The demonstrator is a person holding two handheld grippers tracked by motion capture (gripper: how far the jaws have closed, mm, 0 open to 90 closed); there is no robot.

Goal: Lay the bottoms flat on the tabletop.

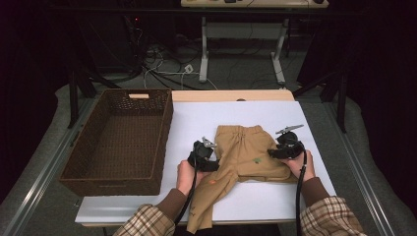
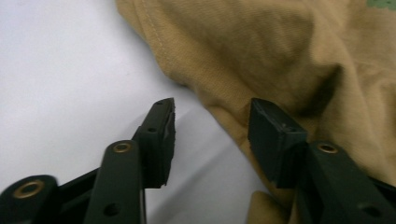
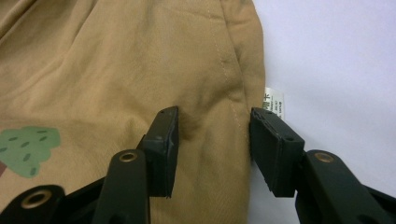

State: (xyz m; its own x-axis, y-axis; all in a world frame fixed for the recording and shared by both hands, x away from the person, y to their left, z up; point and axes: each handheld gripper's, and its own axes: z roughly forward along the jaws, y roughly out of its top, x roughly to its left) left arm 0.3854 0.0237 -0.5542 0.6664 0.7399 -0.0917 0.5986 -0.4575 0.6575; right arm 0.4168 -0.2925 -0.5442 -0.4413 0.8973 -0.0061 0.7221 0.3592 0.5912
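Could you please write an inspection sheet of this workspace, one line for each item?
Surface: white table top, flat, on a wooden table.
Job's things: tan trousers lie on the white top, one leg hanging over the near edge; brown wicker basket at the left, nothing seen inside.
Clutter: nothing seen.
Grippers: left tool open, straddling the trousers' edge; right tool open over the side seam, beside a white label.
Cables: one black cable trails from each tool; more cables on the floor behind.
Surroundings: grey floor, white-legged desk at the back, dark room.
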